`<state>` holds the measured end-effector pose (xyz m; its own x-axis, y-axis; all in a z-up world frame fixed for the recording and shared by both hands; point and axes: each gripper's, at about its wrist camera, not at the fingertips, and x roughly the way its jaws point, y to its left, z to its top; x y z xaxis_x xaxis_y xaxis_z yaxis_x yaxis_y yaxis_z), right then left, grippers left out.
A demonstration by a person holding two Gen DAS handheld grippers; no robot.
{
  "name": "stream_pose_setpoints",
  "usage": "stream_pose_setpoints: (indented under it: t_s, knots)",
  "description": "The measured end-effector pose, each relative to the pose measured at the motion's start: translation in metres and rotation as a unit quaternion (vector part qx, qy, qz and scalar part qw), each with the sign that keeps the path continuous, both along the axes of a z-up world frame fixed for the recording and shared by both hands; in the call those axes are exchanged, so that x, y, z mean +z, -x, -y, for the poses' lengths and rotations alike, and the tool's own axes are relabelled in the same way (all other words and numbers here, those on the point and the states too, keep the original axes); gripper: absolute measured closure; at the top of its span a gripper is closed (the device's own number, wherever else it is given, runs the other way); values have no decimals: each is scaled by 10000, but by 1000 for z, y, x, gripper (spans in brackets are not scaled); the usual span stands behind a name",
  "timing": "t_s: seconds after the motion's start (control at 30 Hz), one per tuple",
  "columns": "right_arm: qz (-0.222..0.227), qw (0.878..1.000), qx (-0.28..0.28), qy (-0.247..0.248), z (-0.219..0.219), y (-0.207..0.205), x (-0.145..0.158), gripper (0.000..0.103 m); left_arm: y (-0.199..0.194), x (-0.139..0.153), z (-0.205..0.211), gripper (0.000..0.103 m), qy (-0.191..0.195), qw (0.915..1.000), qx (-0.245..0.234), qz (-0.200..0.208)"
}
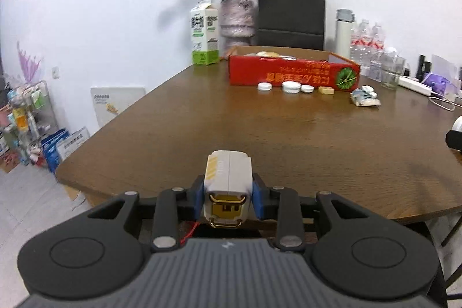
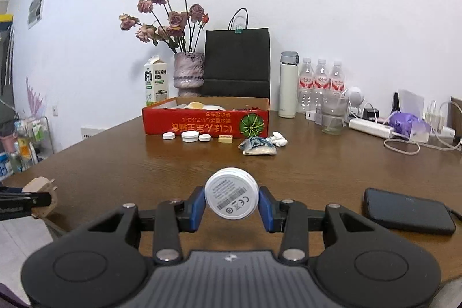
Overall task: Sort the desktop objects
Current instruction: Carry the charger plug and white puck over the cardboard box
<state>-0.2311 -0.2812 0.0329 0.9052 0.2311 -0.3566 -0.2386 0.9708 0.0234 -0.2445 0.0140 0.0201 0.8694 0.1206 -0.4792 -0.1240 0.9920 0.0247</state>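
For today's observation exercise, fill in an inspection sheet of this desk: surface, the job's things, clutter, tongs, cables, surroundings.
Surface: brown wooden table, bare in the middle.
Job's things: red box at the back; before it three white lids, a tan block, a crumpled packet.
Clutter: milk carton, vase of dried roses, black bag, flask, water bottles, dark phone.
Tongs: left tongs shut on a white and yellow case; right tongs shut on a white round disc.
Cables: white cable by the power strip.
Surroundings: white wall, stocked rack on the floor.
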Motion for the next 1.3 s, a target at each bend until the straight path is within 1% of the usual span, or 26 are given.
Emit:
stream_pose_setpoints:
  t_s: [0.1, 0.2, 0.33, 0.47, 0.57, 0.63, 0.7, 0.77, 0.8, 0.87, 0.97, 1.03, 1.07, 1.1, 1.13, 1.17, 1.2, 1.27, 1.3]
  knots:
    - [115, 9999, -54, -42, -1, 0, 7, 65, 3, 9, -1, 70, -35, 9997, 50, 243]
    - [248, 9997, 2, -31, -4, 1, 10, 65, 2, 12, 1, 70, -95, 9994, 51, 314]
    - [308, 9995, 25, 36, -8, -9, 12, 65, -15, 17, -1, 70, -16, 9992, 48, 392]
    - [271, 9996, -49, -114, -7, -31, 19, 65, -34, 31, -5, 70, -9, 9981, 80, 614]
    - [320, 9994, 52, -147, -6, -56, 29, 65, -61, 44, -11, 70, 74, 9972, -32, 740]
    - [407, 9989, 152, -174, -5, -79, 40, 65, -85, 56, -14, 70, 113, 9959, -151, 888]
    - [481, 9984, 257, -166, -7, -109, 53, 65, -116, 68, -14, 70, 54, 9944, -306, 1014]
    - [459, 9983, 336, -113, -10, -145, 68, 65, -151, 80, -14, 70, 6, 9933, -522, 1033]
    - [352, 9986, 385, -37, -13, -169, 76, 65, -171, 86, -13, 70, 10, 9932, -639, 978]
    - [-27, 9994, 345, -34, -16, -225, 89, 65, -221, 97, -13, 70, 122, 9939, -776, 769]
    - [-741, 9965, 368, -135, -22, -305, 96, 65, -295, 105, -9, 70, 269, 9959, -830, 234]
    - [-1367, 9901, 317, -37, -31, -361, 92, 65, -342, 102, -7, 70, 437, 9947, -899, -229]
    - [-1665, 9858, 215, -83, -34, -386, 88, 65, -366, 98, -7, 70, 530, 9926, -946, -552]
    - [-1960, 9804, 182, -89, -38, -406, 83, 65, -384, 92, -7, 70, 635, 9907, -875, -823]
    - [-2204, 9752, 184, -122, -40, -422, 78, 65, -400, 86, -7, 70, 676, 9886, -816, -1073]
    - [-2442, 9695, 115, -169, -42, -439, 72, 65, -417, 80, -5, 70, 657, 9858, -873, -1278]
    - [-2728, 9619, 35, -195, -44, -454, 64, 65, -429, 76, -4, 70, 674, 9836, -880, -1425]
    - [-3044, 9524, -97, -164, -47, -472, 53, 65, -448, 66, -3, 70, 697, 9795, -840, -1691]
    - [-3140, 9493, -150, -40, -51, -478, 46, 65, -455, 62, -3, 70, 712, 9781, -817, -1777]
